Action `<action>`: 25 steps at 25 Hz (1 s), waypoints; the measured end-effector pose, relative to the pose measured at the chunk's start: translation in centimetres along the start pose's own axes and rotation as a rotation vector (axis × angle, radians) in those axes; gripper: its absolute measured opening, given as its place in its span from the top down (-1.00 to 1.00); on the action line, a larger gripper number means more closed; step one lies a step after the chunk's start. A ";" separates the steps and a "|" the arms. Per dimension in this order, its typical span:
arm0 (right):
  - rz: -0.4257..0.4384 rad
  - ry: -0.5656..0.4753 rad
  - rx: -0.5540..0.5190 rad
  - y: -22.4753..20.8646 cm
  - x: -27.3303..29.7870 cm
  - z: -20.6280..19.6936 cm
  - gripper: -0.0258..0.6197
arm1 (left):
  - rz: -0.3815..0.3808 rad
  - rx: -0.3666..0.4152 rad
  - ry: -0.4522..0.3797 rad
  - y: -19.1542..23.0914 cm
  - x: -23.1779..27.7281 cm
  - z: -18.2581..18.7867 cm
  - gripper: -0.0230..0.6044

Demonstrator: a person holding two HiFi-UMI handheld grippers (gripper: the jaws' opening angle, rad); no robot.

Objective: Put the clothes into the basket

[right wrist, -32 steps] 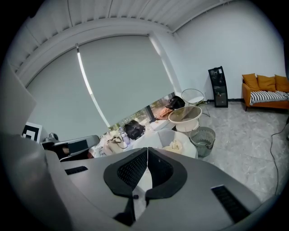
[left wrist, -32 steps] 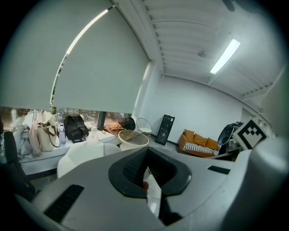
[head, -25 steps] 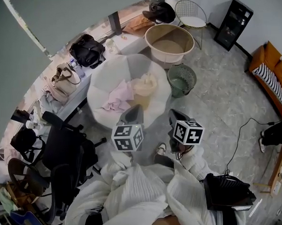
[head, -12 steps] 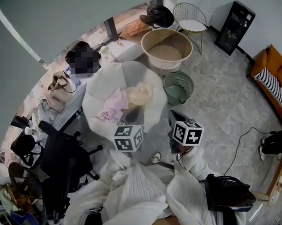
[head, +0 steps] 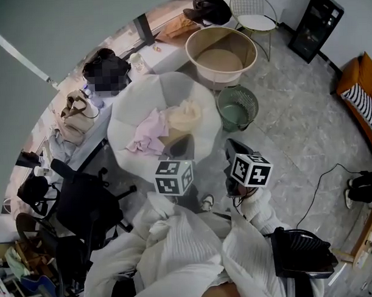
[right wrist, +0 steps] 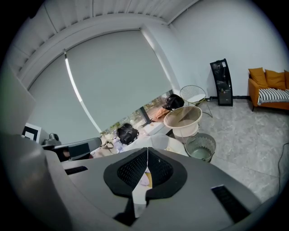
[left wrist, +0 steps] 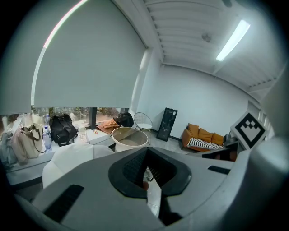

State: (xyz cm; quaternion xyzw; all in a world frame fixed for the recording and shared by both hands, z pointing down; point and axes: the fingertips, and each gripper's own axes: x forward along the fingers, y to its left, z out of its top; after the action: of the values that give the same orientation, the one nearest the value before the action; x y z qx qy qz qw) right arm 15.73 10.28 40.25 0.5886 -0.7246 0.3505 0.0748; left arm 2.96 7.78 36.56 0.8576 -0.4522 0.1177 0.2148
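Crumpled pink clothes (head: 147,133) and a cream garment (head: 186,114) lie heaped on the white beanbag (head: 127,113); left tool (left wrist: 147,155) and right tool (right wrist: 147,154) are both closed and empty.

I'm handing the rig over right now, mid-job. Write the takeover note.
Left gripper: shut, empty.
Right gripper: shut, empty.
Pink garment and cream garment lie on the white beanbag, ahead of both grippers.
Beige basket stands beyond the beanbag, no clothes seen inside. A green wire bin stands near it.
Done: nothing.
Left: move both garments into the basket.
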 end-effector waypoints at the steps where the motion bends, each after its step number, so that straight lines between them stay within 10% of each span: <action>1: -0.005 -0.001 0.002 -0.3 0.3 0.3 0.84 | 0.001 -0.002 0.002 0.2 0.5 0.2 0.91; 11: -0.010 0.013 0.023 -1.1 2.0 1.6 0.84 | 0.019 -0.027 -0.005 1.5 2.1 1.5 0.91; 25: 0.147 0.178 -0.091 4.8 11.0 -0.4 0.84 | 0.253 -0.165 -0.024 11.4 -0.2 -0.7 0.91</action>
State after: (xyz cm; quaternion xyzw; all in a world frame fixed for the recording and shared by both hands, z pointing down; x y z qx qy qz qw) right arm 7.98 2.03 44.28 0.4964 -0.7713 0.3730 0.1397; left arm -6.62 2.54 40.07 0.7746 -0.5671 0.0961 0.2628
